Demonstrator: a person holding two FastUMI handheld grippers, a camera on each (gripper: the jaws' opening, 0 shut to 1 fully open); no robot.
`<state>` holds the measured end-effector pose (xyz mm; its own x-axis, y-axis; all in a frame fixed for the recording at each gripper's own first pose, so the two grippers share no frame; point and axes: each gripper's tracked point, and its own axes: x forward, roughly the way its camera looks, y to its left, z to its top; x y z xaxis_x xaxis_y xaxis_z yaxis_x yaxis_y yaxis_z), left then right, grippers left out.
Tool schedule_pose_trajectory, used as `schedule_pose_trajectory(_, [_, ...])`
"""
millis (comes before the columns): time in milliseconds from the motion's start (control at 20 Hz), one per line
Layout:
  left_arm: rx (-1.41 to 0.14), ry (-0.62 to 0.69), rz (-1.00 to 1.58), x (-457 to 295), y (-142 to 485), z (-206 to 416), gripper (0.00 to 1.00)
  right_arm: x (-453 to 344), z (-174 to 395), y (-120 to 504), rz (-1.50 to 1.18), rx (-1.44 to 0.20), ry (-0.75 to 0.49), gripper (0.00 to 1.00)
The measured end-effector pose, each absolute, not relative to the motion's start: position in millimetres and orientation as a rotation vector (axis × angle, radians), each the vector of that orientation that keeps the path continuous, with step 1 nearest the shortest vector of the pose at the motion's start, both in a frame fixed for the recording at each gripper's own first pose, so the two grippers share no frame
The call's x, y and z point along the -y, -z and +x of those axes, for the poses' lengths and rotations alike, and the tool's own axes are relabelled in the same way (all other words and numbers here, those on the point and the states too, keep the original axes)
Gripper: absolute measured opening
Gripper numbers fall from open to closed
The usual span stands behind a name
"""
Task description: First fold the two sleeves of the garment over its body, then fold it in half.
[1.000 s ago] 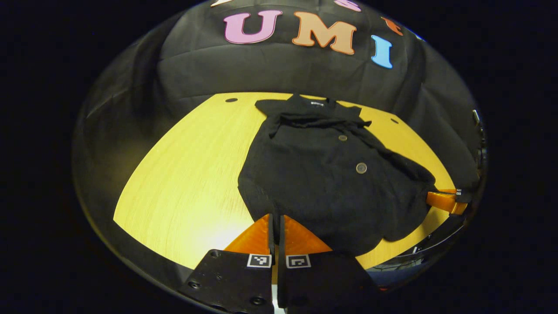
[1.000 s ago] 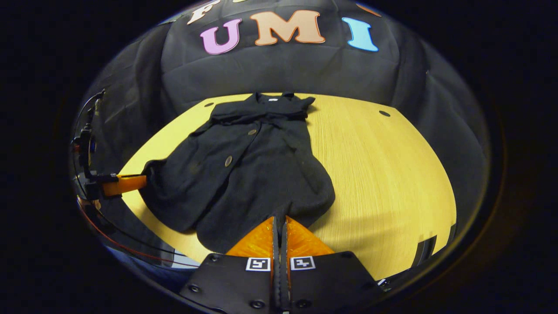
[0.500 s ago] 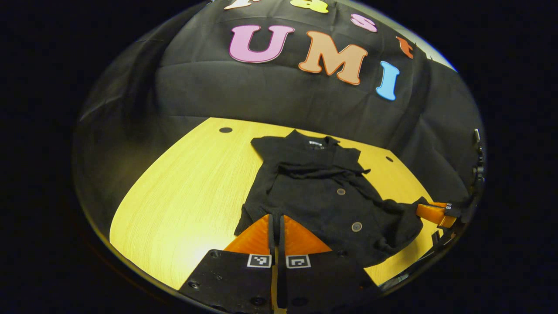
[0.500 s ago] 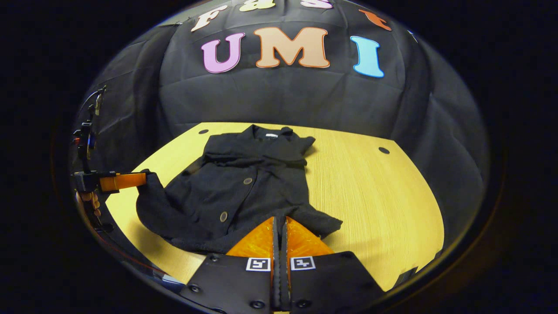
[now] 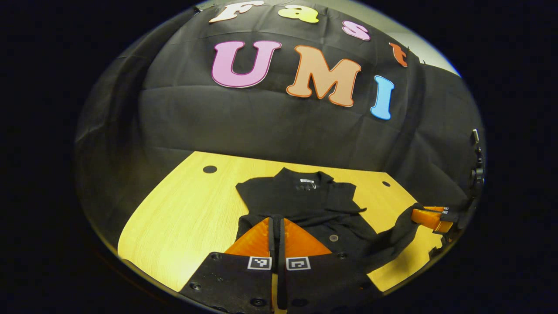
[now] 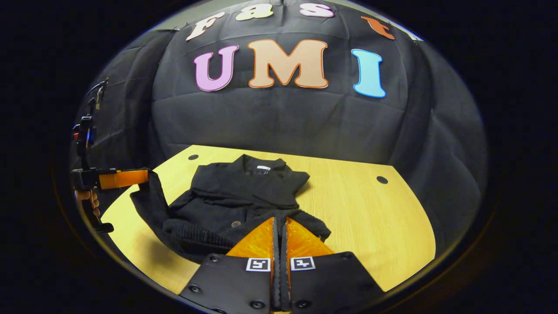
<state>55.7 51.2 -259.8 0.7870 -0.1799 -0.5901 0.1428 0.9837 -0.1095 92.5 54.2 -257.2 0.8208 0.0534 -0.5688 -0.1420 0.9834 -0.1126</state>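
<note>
On the wooden table (image 5: 174, 209), our left gripper (image 5: 276, 224) is clamped on the hem of the black garment (image 5: 305, 200); our right gripper (image 6: 279, 223) is clamped on the hem's other corner, both lifted toward the collar.

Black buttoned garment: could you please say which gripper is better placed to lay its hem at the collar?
Left, narrowly: the left gripper, shut on the black buttoned garment, sits nearer its collar than the right gripper.
</note>
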Motion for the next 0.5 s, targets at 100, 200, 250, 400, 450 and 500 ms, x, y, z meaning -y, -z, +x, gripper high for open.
schedule_pose_trajectory(100, [-0.611, 0.159, -0.065, -50.8, 255.9, 75.0, 0.00, -47.4, 107.8, 249.1, -0.143, -0.587, -0.093, 0.02])
schedule_pose_trajectory(200, [-0.594, 0.142, -0.086, -49.5, 252.9, 92.5, 0.00, -43.9, 126.2, 241.0, -0.132, -0.571, -0.090, 0.02])
schedule_pose_trajectory(250, [-0.585, 0.132, -0.090, -49.5, 252.0, 101.9, 0.00, -42.3, 138.6, 236.7, -0.132, -0.562, -0.090, 0.02])
schedule_pose_trajectory(400, [-0.563, 0.093, -0.112, -50.6, 247.4, 132.3, 0.00, -42.0, 172.2, 228.9, -0.136, -0.552, -0.108, 0.02])
schedule_pose_trajectory(450, [-0.552, 0.084, -0.120, -49.2, 245.1, 144.4, 0.00, -43.0, 186.1, 227.1, -0.145, -0.548, -0.117, 0.02])
schedule_pose_trajectory(500, [-0.542, 0.071, -0.120, -51.2, 243.2, 154.8, 0.00, -43.0, 198.7, 223.6, -0.155, -0.541, -0.123, 0.02])
